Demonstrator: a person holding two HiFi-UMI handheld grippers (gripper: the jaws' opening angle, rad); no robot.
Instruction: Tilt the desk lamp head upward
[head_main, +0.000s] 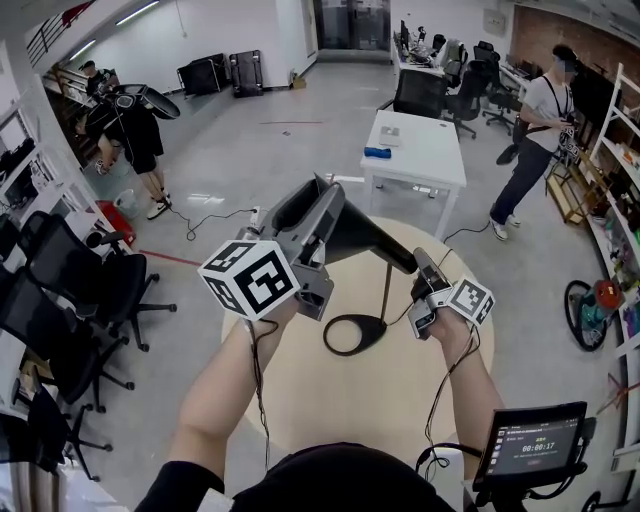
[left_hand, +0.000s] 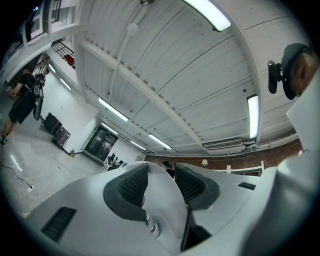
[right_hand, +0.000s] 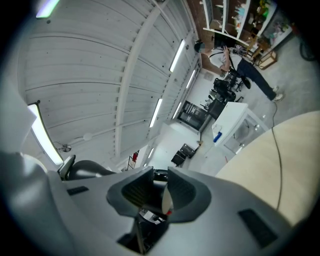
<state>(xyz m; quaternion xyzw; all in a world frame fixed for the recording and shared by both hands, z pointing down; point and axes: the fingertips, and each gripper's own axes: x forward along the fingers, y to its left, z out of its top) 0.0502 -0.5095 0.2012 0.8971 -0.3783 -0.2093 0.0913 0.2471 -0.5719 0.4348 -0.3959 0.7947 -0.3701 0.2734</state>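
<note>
A black desk lamp stands on the round beige table (head_main: 320, 410). Its ring base (head_main: 353, 333) lies flat, and a thin stem (head_main: 387, 290) rises to the long head (head_main: 365, 235). That head slopes up toward the left. My left gripper (head_main: 315, 225) points upward and is shut on the wide end of the lamp head. In the left gripper view the pale lamp head (left_hand: 162, 200) fills the gap at the left gripper (left_hand: 160, 182). My right gripper (head_main: 422, 272) is shut on the lamp's arm at the joint. The dark arm (right_hand: 159, 175) sits between the right gripper (right_hand: 156, 187) pads.
A white desk (head_main: 420, 150) stands beyond the round table, and black office chairs (head_main: 90, 290) crowd the left side. One person (head_main: 535, 130) stands at the right by shelves, another (head_main: 135, 130) at the far left. A small screen (head_main: 530, 440) sits at the lower right.
</note>
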